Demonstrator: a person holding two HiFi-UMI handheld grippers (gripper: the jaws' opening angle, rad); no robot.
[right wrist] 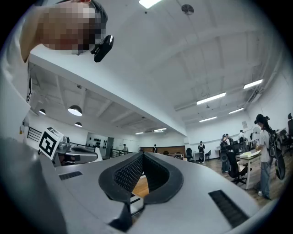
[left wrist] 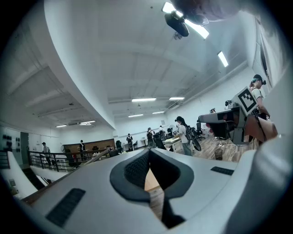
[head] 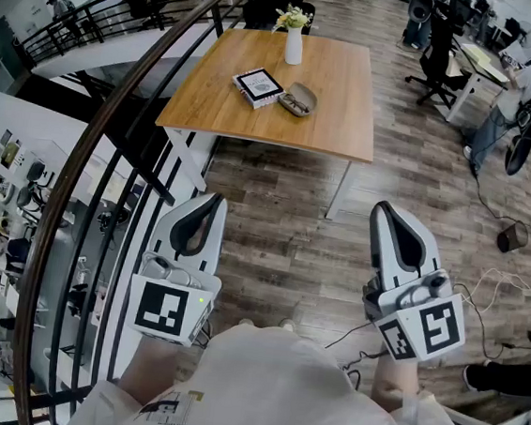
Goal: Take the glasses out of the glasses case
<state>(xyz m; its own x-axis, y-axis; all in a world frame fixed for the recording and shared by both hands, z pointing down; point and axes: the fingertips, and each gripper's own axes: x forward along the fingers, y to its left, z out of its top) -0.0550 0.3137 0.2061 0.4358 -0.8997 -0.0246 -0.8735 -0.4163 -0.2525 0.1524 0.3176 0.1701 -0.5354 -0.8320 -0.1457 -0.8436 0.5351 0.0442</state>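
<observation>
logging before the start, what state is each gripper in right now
white left gripper: closed, jaws together, nothing between them
white right gripper: closed, jaws together, nothing held

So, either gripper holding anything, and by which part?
Nothing held. Left gripper and right gripper are both shut, empty; the glasses case lies on the table.

No legible text anywhere, seemingly

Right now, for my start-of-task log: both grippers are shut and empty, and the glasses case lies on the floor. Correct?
No. The head view shows the glasses case on the wooden table, not the floor. The left gripper and right gripper are indeed shut and empty.
</observation>
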